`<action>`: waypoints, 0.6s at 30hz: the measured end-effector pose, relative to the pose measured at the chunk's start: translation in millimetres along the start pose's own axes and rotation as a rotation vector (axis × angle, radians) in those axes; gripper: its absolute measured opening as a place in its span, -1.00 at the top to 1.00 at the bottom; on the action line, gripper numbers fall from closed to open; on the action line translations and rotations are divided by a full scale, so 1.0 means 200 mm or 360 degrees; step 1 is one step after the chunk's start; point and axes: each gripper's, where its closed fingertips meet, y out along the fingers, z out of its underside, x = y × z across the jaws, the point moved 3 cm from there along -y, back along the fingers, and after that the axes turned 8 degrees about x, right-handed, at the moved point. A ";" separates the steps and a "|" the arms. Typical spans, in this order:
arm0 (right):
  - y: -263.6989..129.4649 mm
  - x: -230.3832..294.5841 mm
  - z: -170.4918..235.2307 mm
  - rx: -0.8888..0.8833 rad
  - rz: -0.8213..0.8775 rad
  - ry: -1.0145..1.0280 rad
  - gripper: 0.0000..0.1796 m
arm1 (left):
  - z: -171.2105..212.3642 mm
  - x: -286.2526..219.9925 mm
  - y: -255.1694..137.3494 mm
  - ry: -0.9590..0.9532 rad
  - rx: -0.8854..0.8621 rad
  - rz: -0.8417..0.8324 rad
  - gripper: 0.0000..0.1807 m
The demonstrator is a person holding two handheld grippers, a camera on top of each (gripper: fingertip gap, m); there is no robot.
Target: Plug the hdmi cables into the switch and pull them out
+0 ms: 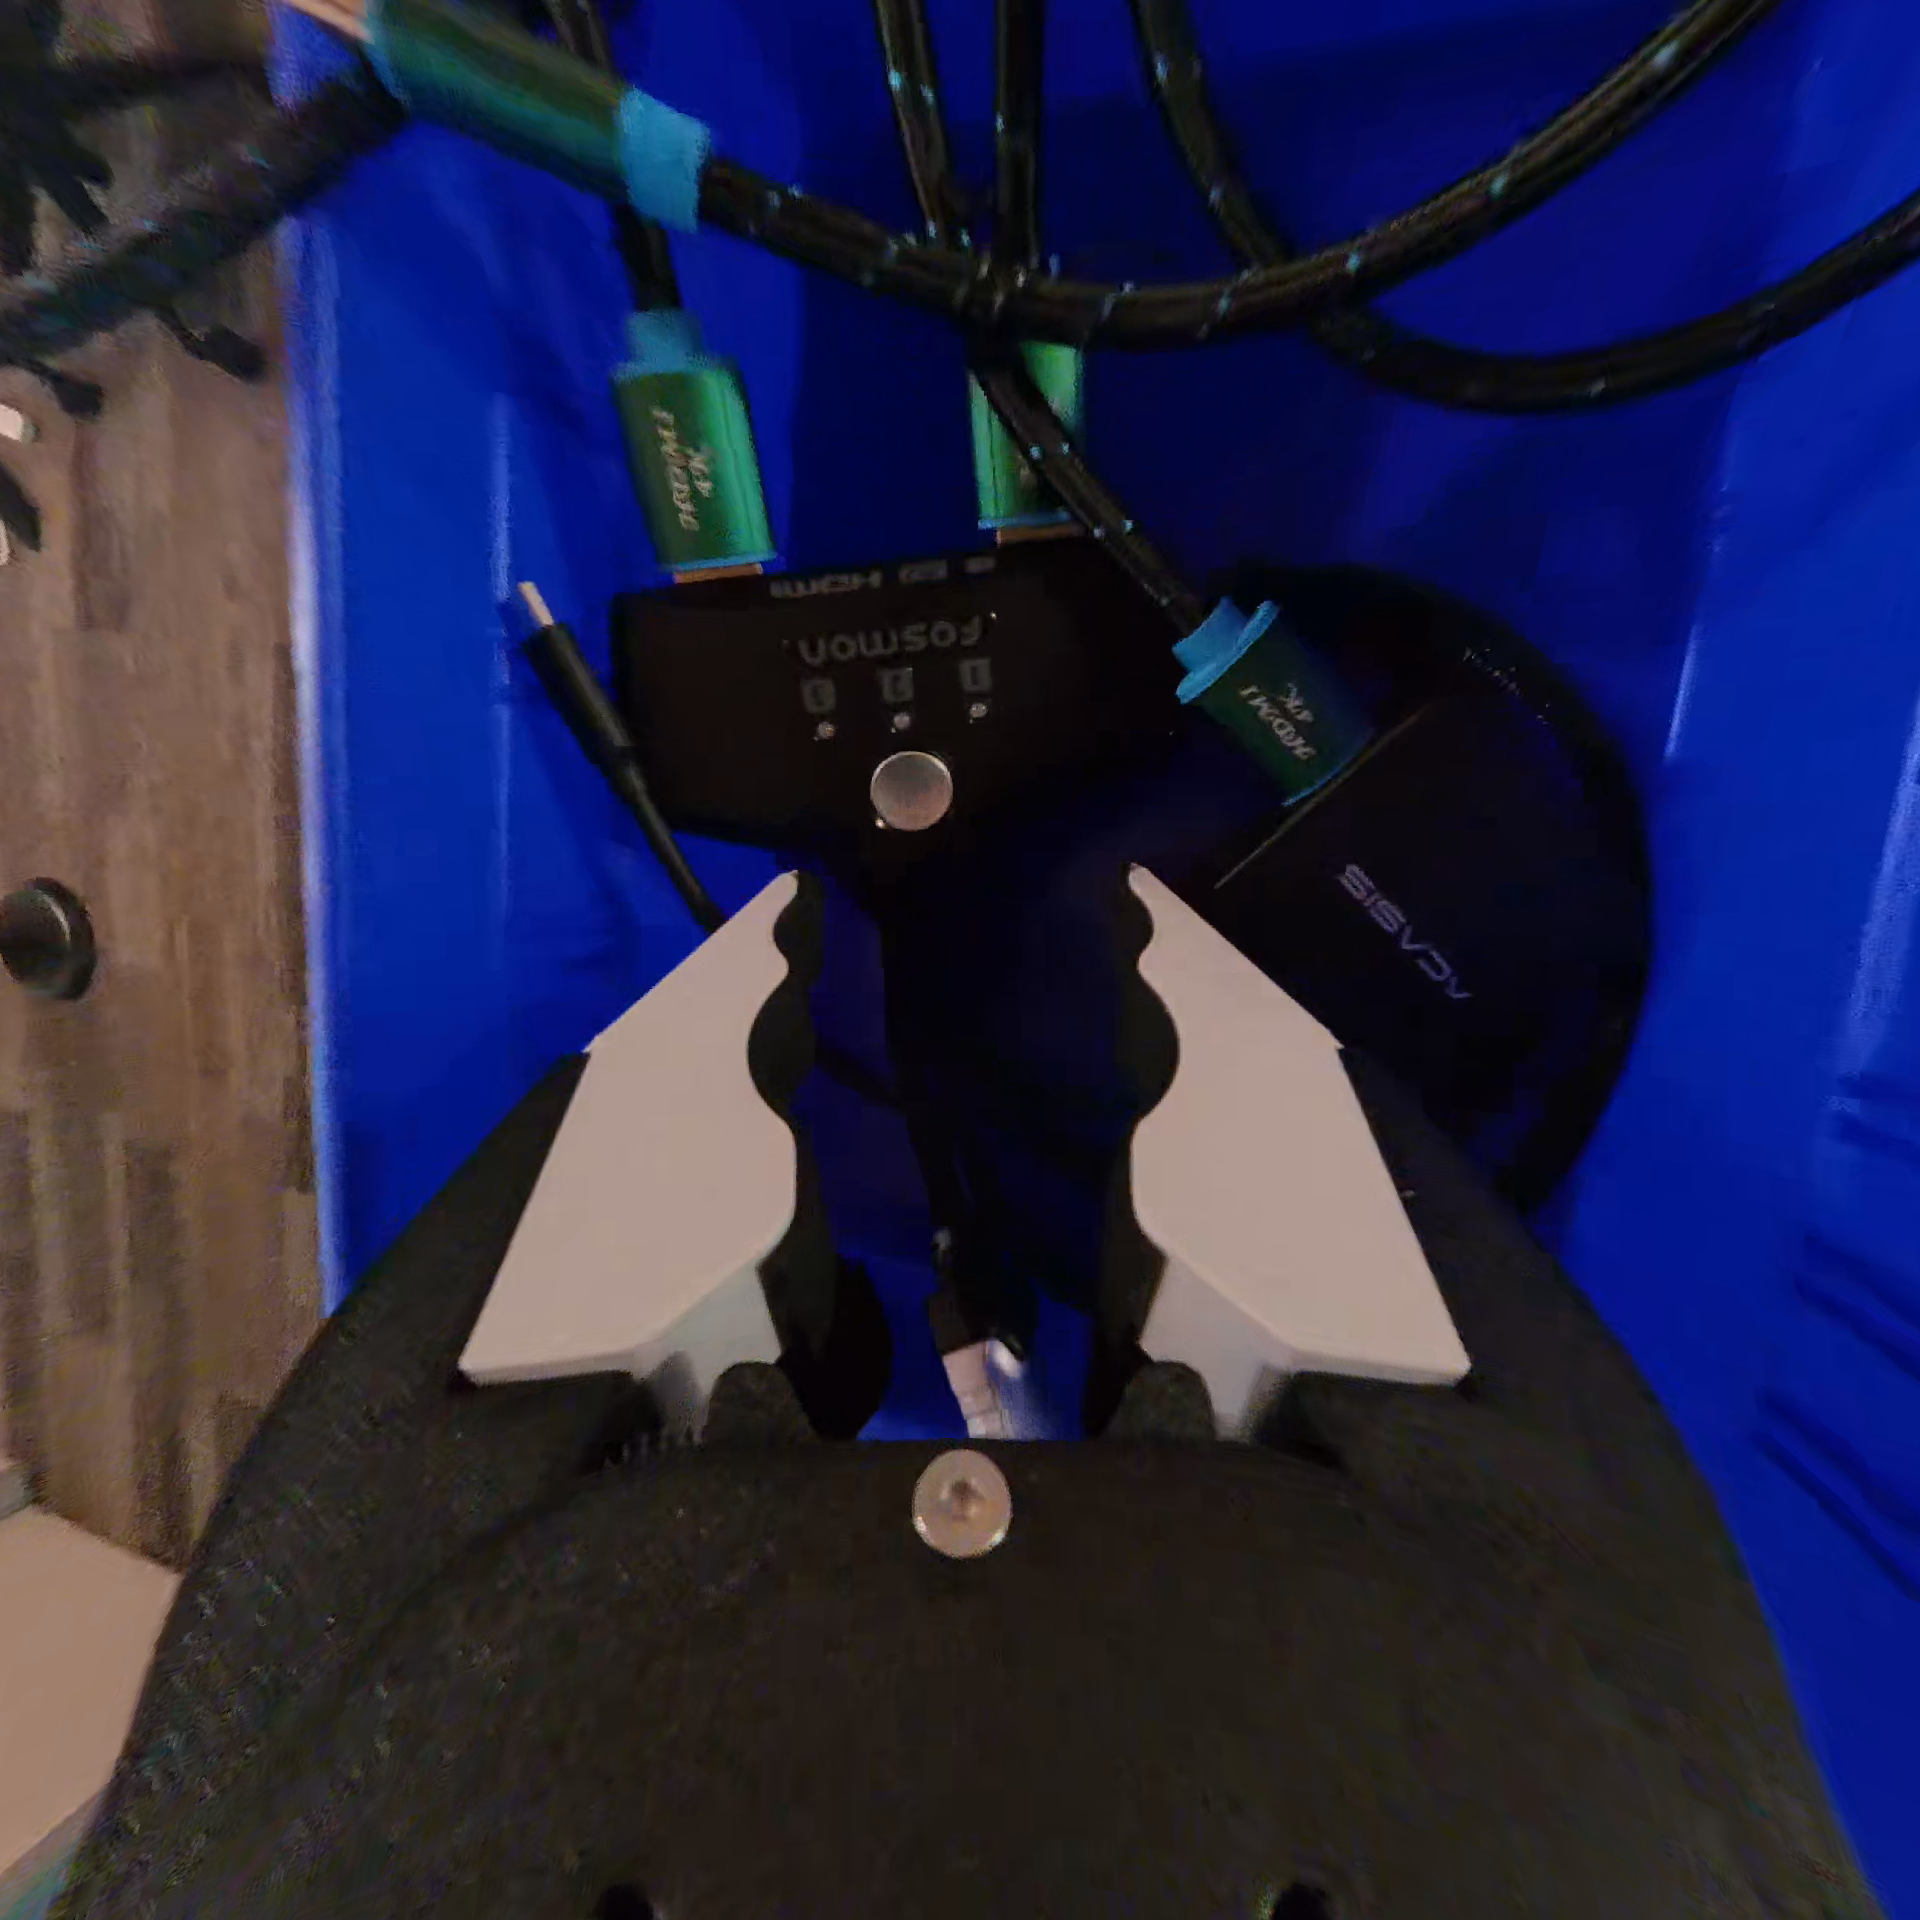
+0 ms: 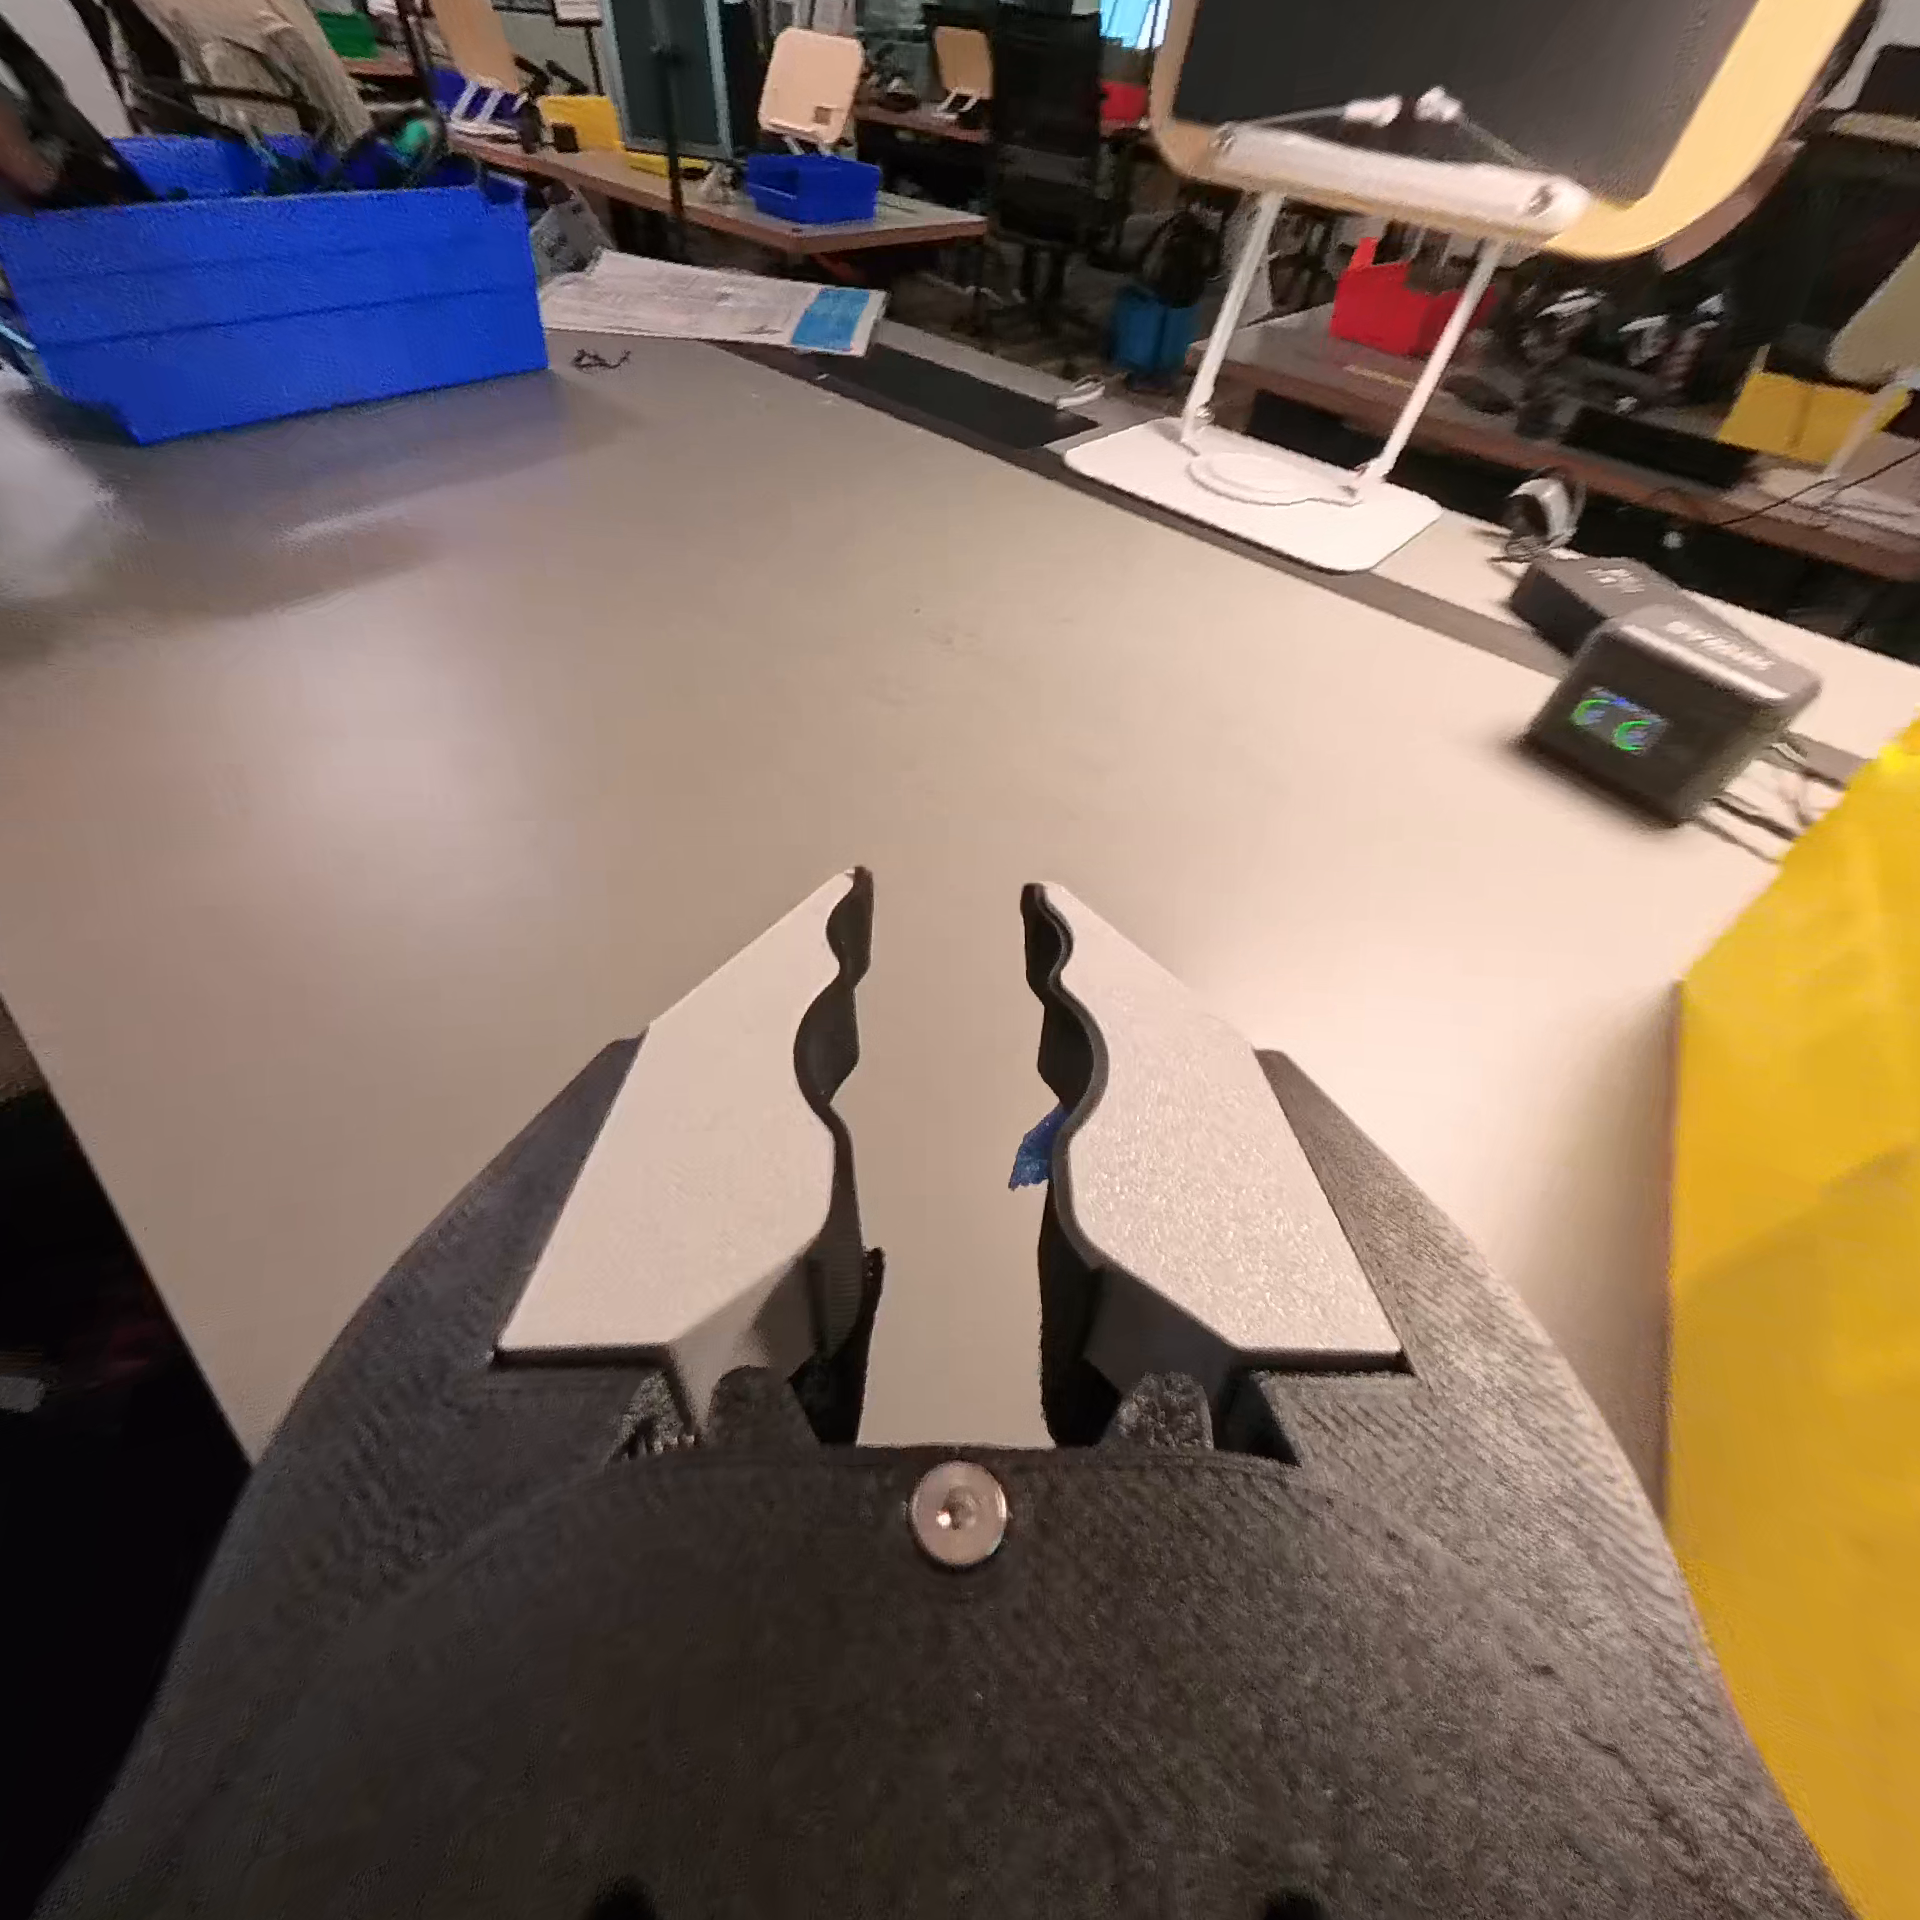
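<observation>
In the left wrist view I look down into a blue bin. A black HDMI switch lies in it. Two green HDMI plugs sit in its far ports. A third green plug goes into a black box to the right. A fourth plug hangs loose at the upper left. My left gripper is open just short of the switch's near end, with its black tail cable running between the fingers. My right gripper is open and empty above a grey table.
Black braided cables loop across the bin's far side, and a thin black USB cable lies left of the switch. The right wrist view shows the blue bin far left, a yellow bin close right, a white stand and a small black cube. There is about 75 cm between the tips of the two grippers. The small black cube sits 35 cm or so from the ends of my right fingers.
</observation>
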 end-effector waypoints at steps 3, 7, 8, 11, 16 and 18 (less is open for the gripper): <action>0.07 0.03 0.02 0.0037 -0.0060 -0.0007 0.67 | -0.01 0.02 0.08 0.0021 0.0106 -0.0055 0.38; 0.13 0.04 0.07 0.0080 -0.0116 0.0005 0.67 | -0.02 0.05 0.13 0.0021 0.0121 -0.0121 0.49; 0.14 0.04 0.08 0.0092 -0.0126 0.0011 0.67 | -0.02 0.05 0.13 0.0027 0.0106 -0.0110 0.52; 0.15 0.02 0.09 0.0100 -0.0141 0.0034 0.67 | -0.03 0.06 0.11 0.0025 0.0001 -0.0085 0.54; 0.15 0.00 0.08 0.0078 -0.0153 0.0062 0.68 | -0.07 0.08 -0.08 0.0006 -0.0307 -0.0130 0.56; 0.15 0.00 0.08 0.0075 -0.0159 0.0063 0.68 | -0.08 0.08 -0.17 -0.0036 -0.0416 -0.0067 0.57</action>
